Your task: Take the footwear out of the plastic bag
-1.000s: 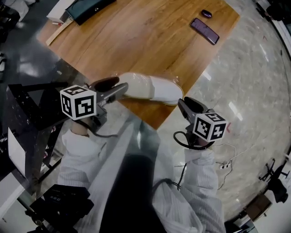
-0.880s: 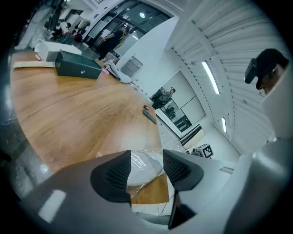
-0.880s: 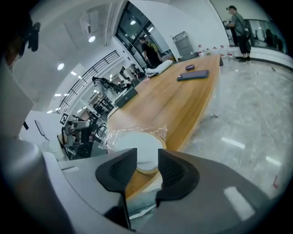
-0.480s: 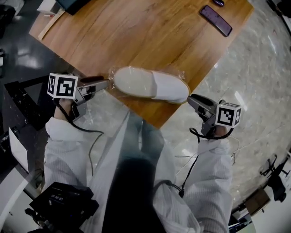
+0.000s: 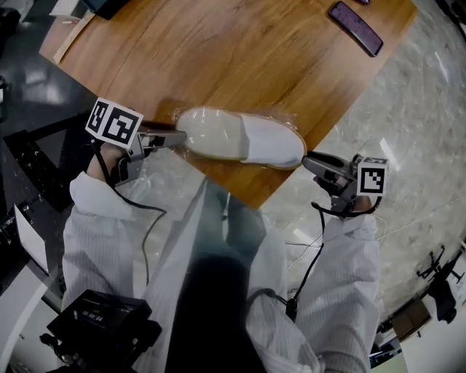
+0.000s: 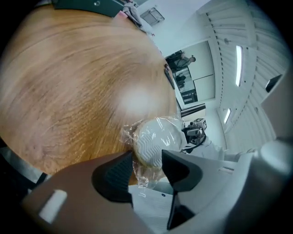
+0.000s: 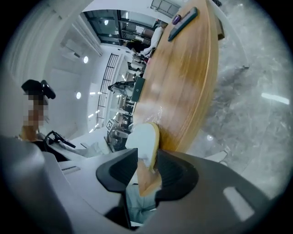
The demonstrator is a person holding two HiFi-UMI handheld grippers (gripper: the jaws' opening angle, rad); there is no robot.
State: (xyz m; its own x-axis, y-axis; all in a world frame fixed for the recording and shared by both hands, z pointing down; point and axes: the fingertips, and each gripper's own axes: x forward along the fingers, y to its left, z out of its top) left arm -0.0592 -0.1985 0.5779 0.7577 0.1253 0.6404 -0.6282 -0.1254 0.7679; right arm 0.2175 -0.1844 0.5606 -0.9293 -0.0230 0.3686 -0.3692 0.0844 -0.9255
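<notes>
A pair of white slippers lies sealed in a clear plastic bag near the front corner of the wooden table. My left gripper is at the bag's left end. In the left gripper view the ribbed sole and loose plastic sit between the spread jaws of the left gripper, with no pad pressing. My right gripper is at the bag's right end, off the table edge. The slipper's end stands between the jaws of the right gripper, which are closing.
A dark phone lies at the table's far right. A dark flat case is at the far left corner. Black equipment stands left of the table, and marble floor spreads to the right.
Both grippers have moved apart, the left one out to the bag's left end and the right one further right and up. The bagged slippers have stayed where they were on the table.
</notes>
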